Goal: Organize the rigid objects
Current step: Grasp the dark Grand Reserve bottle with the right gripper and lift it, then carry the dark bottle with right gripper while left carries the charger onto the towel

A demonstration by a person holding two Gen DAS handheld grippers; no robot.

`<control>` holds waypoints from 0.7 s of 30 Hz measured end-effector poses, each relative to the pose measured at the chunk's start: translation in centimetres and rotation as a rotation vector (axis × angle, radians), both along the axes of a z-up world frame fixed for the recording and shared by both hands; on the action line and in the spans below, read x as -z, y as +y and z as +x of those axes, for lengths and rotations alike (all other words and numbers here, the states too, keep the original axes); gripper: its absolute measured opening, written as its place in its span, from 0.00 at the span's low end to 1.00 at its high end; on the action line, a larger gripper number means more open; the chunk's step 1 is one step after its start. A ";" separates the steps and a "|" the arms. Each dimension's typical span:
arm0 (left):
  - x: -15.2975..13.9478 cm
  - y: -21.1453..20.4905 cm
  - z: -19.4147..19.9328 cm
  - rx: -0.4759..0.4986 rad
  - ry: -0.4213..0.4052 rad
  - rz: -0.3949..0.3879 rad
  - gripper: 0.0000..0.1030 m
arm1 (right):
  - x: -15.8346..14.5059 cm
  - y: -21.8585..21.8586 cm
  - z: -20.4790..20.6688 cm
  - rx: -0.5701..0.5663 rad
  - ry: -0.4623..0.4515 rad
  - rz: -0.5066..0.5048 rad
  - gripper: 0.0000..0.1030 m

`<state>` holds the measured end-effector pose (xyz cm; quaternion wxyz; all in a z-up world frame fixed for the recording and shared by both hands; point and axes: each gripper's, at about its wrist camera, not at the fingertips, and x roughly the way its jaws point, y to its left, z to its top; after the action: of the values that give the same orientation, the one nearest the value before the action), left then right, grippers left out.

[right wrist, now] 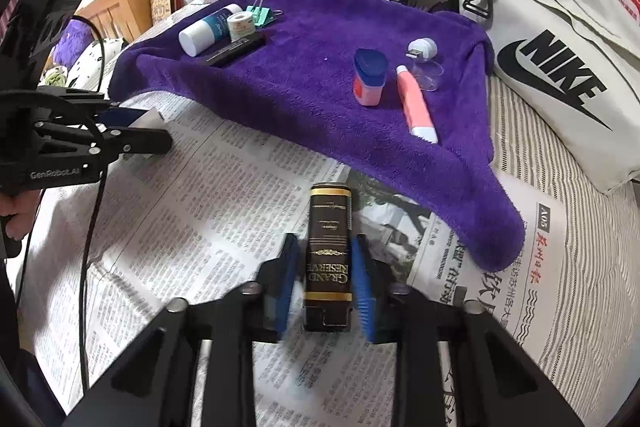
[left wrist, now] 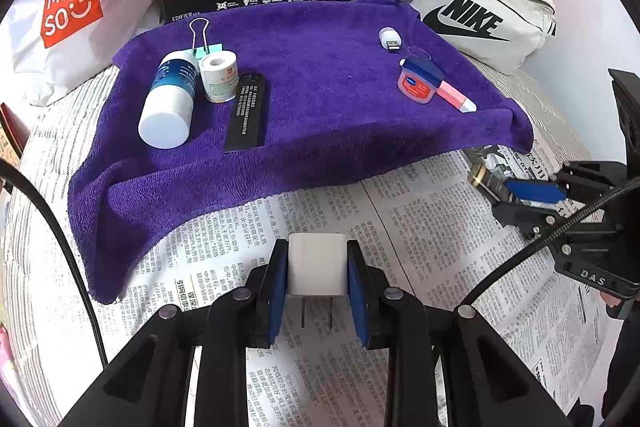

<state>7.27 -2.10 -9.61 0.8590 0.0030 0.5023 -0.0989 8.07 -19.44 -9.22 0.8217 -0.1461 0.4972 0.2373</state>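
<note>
Fuzzy purple cloth towel (left wrist: 320,99), matt newsprint (left wrist: 400,267) w/ creases, smooth white plastic charger (left wrist: 317,267), glossy dark box (right wrist: 328,259) w/ gold trim, blue rubbery pads (left wrist: 358,291)
</note>
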 end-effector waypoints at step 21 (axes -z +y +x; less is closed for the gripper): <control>0.1 0.0 0.2 -0.006 -0.019 -0.008 0.25 | 0.1 0.1 -0.7 0.043 -0.016 -0.002 0.23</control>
<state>7.43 -2.13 -9.75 0.8641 -0.0010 0.4937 -0.0982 7.33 -19.38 -9.31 0.8303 -0.1381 0.4939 0.2181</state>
